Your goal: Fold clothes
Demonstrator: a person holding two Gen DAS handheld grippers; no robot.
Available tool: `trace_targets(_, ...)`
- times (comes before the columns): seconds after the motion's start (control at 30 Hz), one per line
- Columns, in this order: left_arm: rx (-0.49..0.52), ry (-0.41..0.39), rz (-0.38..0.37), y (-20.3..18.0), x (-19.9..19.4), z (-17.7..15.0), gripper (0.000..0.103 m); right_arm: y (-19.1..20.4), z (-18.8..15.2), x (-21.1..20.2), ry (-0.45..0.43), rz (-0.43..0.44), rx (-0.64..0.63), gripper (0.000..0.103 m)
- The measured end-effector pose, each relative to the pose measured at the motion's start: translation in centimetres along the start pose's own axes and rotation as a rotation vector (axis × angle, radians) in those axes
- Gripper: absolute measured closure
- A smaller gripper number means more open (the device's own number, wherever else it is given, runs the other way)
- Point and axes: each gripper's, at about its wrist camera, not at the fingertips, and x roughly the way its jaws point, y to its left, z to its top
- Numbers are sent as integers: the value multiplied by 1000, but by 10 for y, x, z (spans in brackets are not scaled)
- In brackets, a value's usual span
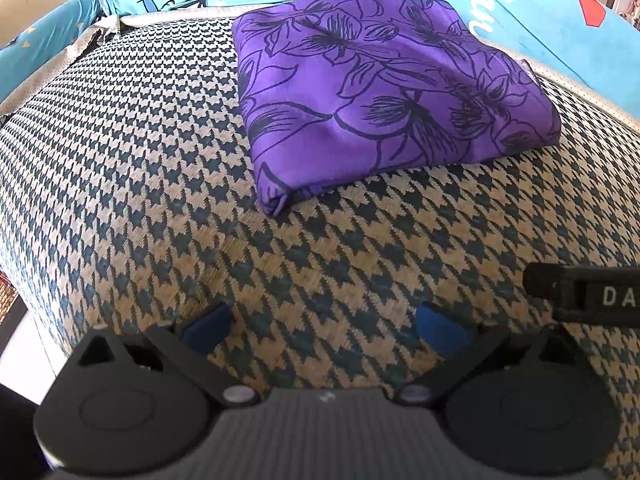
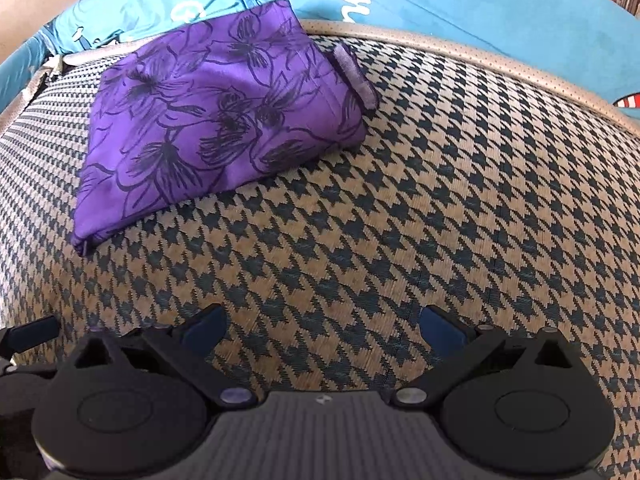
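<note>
Both grippers are empty right now: left gripper (image 1: 325,326) and right gripper (image 2: 323,325) have their blue fingers spread wide over bare houndstooth cushion (image 1: 160,184). Well ahead of the fingertips sits the purple floral garment (image 1: 384,92), already a tidy folded packet near the teal bedding (image 1: 532,12). Looks like folding's basically done, so next is probably just grabbing another piece.
</note>
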Motion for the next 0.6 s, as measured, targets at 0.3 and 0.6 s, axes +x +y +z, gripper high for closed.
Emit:
trace_targets(0.3, 0, 0, -12, 1, 0, 0, 0, 2, 1, 10, 20, -27, -19, 0)
trace_targets(0.6, -1, 2, -13, 1, -1, 1, 0, 4, 4, 12, 18, -34, -31, 0)
